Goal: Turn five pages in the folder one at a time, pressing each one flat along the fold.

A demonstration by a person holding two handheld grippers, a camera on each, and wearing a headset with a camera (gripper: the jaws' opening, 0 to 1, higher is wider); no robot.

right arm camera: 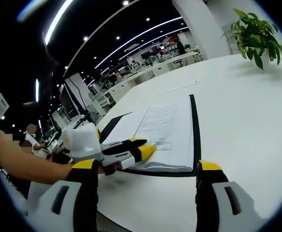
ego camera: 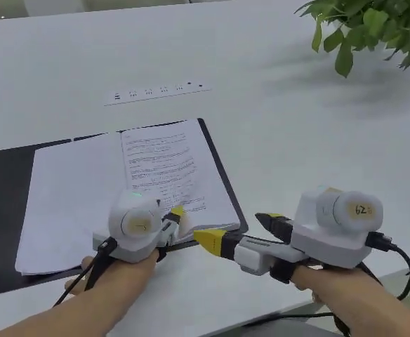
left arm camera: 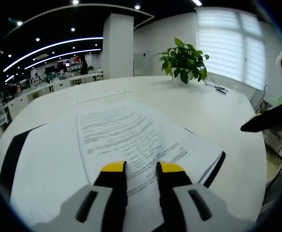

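The folder (ego camera: 215, 165) lies open on the white table, black cover under the pages. Its left page (ego camera: 71, 196) is blank and its right page (ego camera: 159, 165) is printed with text. My left gripper (ego camera: 177, 213) hovers over the bottom edge of the printed page (left arm camera: 126, 130). Its yellow-tipped jaws stand a narrow gap apart, with nothing between them (left arm camera: 141, 169). My right gripper (ego camera: 232, 228) is just off the folder's lower right corner, low over the table. Its jaws are spread wide and empty (right arm camera: 147, 165). The right gripper view has the left gripper (right arm camera: 141, 150) in front of the folder (right arm camera: 172, 125).
A potted plant (ego camera: 373, 28) stands at the far right of the table. A strip of sockets (ego camera: 156, 91) is set into the tabletop behind the folder. The table's near edge (ego camera: 401, 277) runs close under my right hand.
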